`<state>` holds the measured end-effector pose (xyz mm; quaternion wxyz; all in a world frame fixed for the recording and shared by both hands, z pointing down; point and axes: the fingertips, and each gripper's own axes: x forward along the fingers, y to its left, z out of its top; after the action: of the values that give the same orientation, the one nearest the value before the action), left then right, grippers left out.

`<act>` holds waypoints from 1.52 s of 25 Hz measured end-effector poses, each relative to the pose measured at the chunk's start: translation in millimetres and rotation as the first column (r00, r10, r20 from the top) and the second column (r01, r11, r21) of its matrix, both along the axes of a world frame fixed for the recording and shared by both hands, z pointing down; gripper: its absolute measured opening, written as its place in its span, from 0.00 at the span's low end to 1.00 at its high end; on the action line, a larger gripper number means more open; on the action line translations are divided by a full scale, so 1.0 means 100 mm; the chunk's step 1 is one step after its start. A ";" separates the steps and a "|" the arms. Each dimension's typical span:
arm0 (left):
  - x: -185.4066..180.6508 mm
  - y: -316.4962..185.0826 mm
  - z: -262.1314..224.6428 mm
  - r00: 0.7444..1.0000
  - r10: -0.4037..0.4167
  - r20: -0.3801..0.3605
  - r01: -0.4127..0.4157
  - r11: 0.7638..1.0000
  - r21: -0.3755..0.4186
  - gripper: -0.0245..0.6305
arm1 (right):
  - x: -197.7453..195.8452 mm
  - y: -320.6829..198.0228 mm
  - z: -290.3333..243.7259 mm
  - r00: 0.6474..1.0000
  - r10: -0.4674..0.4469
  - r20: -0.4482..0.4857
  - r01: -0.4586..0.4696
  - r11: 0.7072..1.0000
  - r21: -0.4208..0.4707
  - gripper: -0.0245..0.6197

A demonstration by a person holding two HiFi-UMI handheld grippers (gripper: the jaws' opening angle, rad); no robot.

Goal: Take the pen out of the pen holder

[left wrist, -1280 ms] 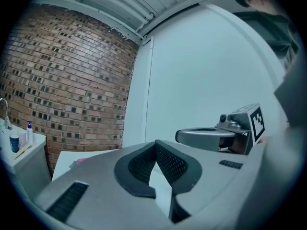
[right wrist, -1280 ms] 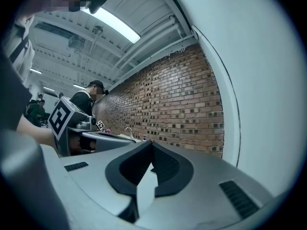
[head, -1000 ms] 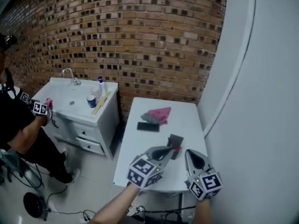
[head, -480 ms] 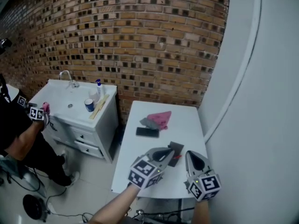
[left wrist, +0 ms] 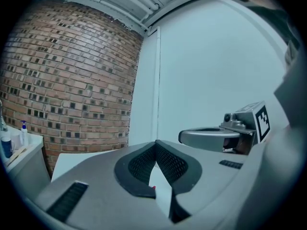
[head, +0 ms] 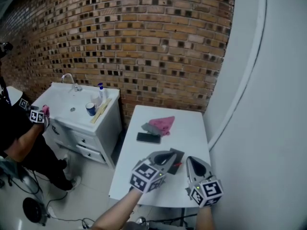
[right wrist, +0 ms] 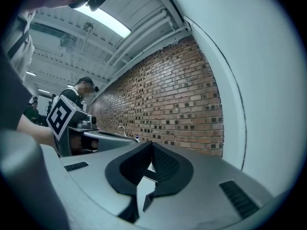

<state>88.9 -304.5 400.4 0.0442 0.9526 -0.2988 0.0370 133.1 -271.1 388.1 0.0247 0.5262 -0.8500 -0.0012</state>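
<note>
A white tabletop is standing against a brick wall, beside a washbasin. The dark pen holder, a red pen at it, is lying near the front edge. The left gripper and right gripper are hovering level over that edge, jaws closed on nothing.

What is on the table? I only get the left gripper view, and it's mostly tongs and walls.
Observer: A pink cloth lies at the far end of the white table.
Operator: Anything else up there?
Observer: A black phone lies flat, a bit nearer than the cloth.
Operator: Where's the pen holder?
Observer: A dark holder, probably the one you mean, sits just beyond the left tongs.
</note>
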 end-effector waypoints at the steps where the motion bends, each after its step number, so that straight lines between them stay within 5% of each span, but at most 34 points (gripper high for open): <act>1: 0.00 0.00 0.01 1.000 -0.002 0.002 0.002 1.000 0.000 0.05 | 0.01 0.00 0.00 1.000 0.002 0.001 -0.002 1.000 -0.001 0.02; 22: 0.00 -0.42 0.79 0.996 -0.055 0.072 0.063 0.992 -0.111 0.05 | 0.08 -0.26 0.33 0.999 0.025 0.021 -0.023 0.997 -0.072 0.02; 38: 0.11 -0.97 1.63 0.989 -0.080 0.124 0.109 0.963 -0.247 0.26 | 0.15 -0.62 0.76 1.000 0.020 0.005 -0.019 0.989 -0.147 0.02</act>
<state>100.3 -401.9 563.9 0.1503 0.9201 -0.3388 0.1267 148.5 -333.0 464.4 0.0606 0.5311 -0.8427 0.0636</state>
